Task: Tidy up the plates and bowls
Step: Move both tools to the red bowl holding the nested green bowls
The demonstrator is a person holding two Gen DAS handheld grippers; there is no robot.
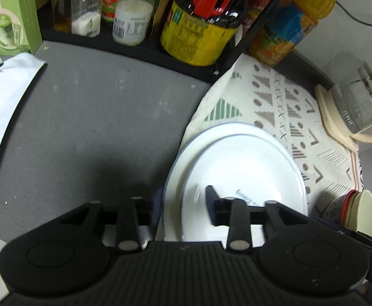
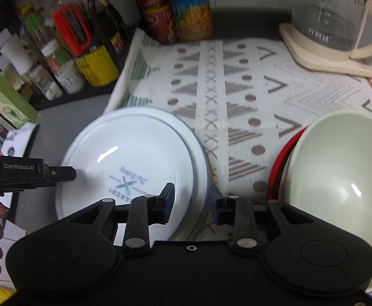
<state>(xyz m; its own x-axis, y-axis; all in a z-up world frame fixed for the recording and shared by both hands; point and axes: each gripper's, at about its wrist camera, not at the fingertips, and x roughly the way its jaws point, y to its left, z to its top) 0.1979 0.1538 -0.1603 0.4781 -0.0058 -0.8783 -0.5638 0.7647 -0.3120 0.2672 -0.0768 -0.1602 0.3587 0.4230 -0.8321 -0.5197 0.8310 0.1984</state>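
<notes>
A white plate (image 1: 242, 168) (image 2: 135, 148) lies upside down, its blue logo showing, on a larger blue-rimmed plate (image 1: 175, 168) (image 2: 201, 153) on the patterned cloth (image 2: 237, 89). My left gripper (image 1: 184, 204) straddles the stack's left rim: one finger stands outside it, the other hovers over the top plate with a gap, so it is open. One of its fingers (image 2: 63, 174) also shows in the right wrist view. My right gripper (image 2: 193, 200) straddles the right rim; I cannot see whether its pads press. A cream bowl (image 2: 339, 178) (image 1: 367, 211) nests in a red one (image 2: 277, 163) to the right.
A glass kettle (image 2: 331, 12) (image 1: 359, 107) on a cream base stands at the cloth's far right. A black shelf of bottles and jars (image 1: 193, 33) lines the back, with a juice bottle (image 1: 295, 25) beside it. A green carton (image 1: 10, 17) and a white bag (image 1: 2, 97) sit left of the grey counter (image 1: 96, 117).
</notes>
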